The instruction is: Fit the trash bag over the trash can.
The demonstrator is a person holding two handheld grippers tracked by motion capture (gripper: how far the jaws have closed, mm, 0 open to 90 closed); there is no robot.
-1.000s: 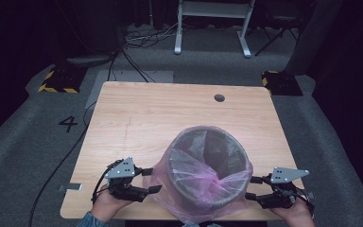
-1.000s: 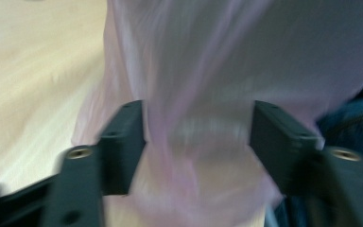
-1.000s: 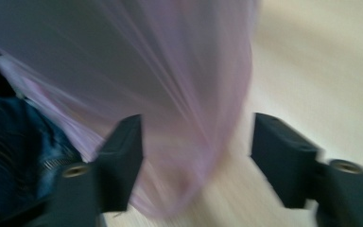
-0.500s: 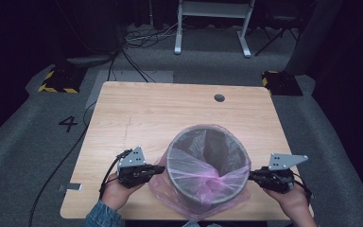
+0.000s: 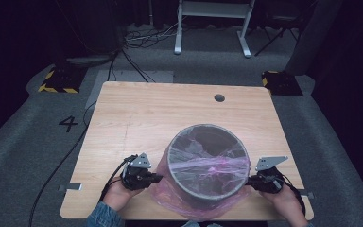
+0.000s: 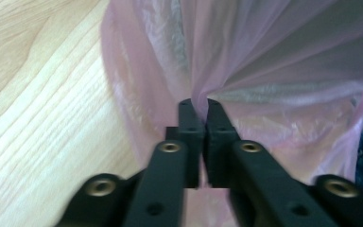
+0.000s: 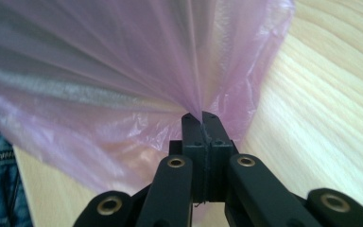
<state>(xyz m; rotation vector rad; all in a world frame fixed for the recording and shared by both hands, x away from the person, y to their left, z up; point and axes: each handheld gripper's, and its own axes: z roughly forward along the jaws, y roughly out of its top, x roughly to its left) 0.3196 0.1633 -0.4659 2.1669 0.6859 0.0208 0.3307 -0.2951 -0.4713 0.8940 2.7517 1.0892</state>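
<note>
Now both grippers, left (image 5: 157,178) and right (image 5: 248,180), sit lower, fingers pinching the pink bag (image 5: 182,205) on the bin (image 5: 207,163).

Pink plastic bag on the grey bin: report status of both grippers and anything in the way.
Left gripper and right gripper shut on pink plastic bag. Bag folded over round grey bin. Wooden table: nothing in the way.
</note>
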